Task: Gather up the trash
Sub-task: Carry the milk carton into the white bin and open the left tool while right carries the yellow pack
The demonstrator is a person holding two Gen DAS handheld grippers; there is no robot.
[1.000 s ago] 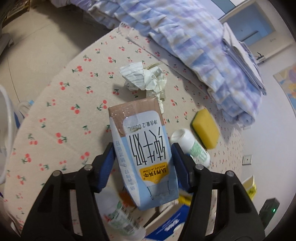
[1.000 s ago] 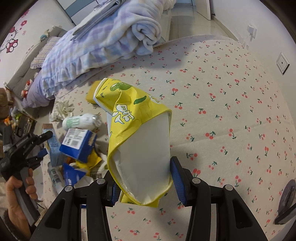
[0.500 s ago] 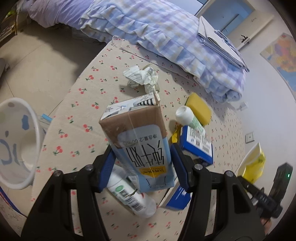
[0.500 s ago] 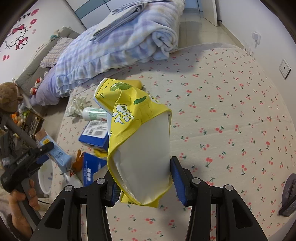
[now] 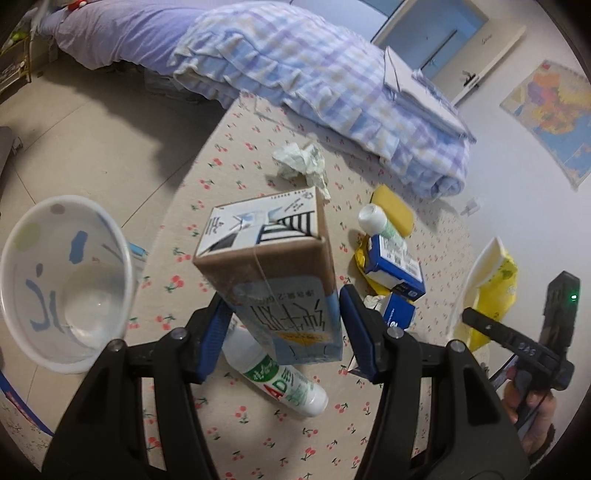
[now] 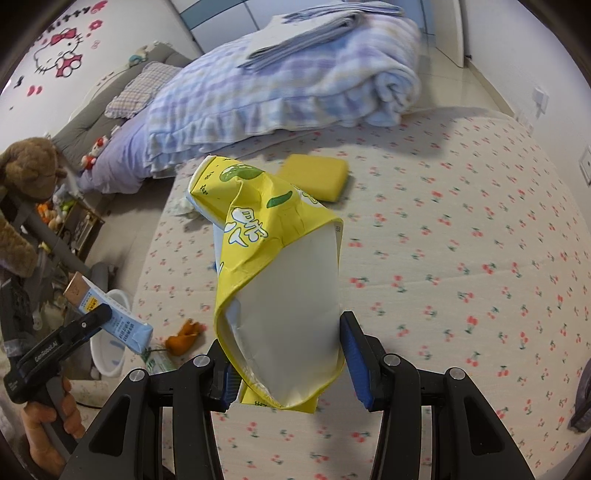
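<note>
My left gripper (image 5: 284, 328) is shut on a blue and brown milk carton (image 5: 273, 273), held above the cherry-print mat; it also shows in the right wrist view (image 6: 110, 317). My right gripper (image 6: 286, 354) is shut on a crumpled yellow snack bag (image 6: 273, 273), seen too in the left wrist view (image 5: 487, 291). A white bin (image 5: 62, 284) stands on the floor at the left. On the mat lie a white bottle (image 5: 280, 380), blue boxes (image 5: 399, 262), crumpled paper (image 5: 303, 162) and a second bottle (image 5: 376, 221).
A yellow sponge (image 6: 314, 175) lies on the mat near a folded plaid blanket (image 6: 295, 77). A bed (image 5: 122, 33) stands behind. An orange scrap (image 6: 184, 332) lies at the mat's left edge. A brown plush toy (image 6: 22, 173) is at far left.
My left gripper has lifted the carton and swung left, so the white bin has come into view. My right gripper has risen with the yellow bag and moved away from the trash pile.
</note>
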